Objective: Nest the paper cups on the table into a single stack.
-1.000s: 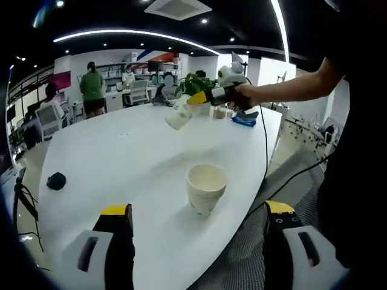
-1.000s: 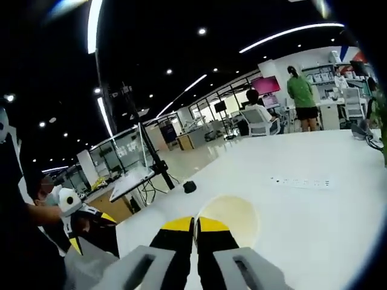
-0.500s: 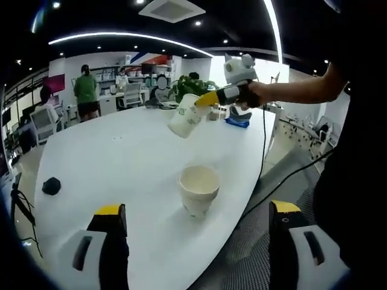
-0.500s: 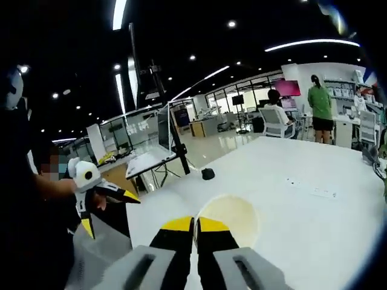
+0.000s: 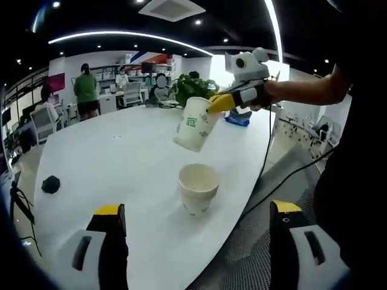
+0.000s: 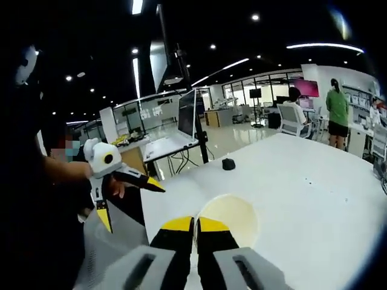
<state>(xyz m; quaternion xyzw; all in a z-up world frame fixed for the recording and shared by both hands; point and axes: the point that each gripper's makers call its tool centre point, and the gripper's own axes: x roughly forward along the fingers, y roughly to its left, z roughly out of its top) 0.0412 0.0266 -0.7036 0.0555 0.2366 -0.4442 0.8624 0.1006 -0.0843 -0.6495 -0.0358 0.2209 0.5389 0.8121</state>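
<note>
White oval table (image 5: 109, 163): my right gripper (image 6: 195, 222) clamps a paper cup (image 5: 195, 124) (tilted) above the stack (image 5: 198, 188); left gripper (image 5: 196, 211) gapes.

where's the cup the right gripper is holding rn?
In the left gripper view, the held cup hangs tilted in the right gripper, above the cup stack on the table.

1. The table (image 5: 109, 157) is showing a smooth, white, semi-gloss top that is reflecting the ceiling lights softly.
2. The stacked cups (image 5: 198, 188) are presenting matt, off-white paper walls.
3. The held cup (image 5: 196, 124) is showing matt white paper with a faint green print.
4. The right gripper (image 5: 213, 106) is displaying glossy yellow plastic tips; the left gripper (image 5: 196, 214) is showing yellow tips on grey plastic.
</note>
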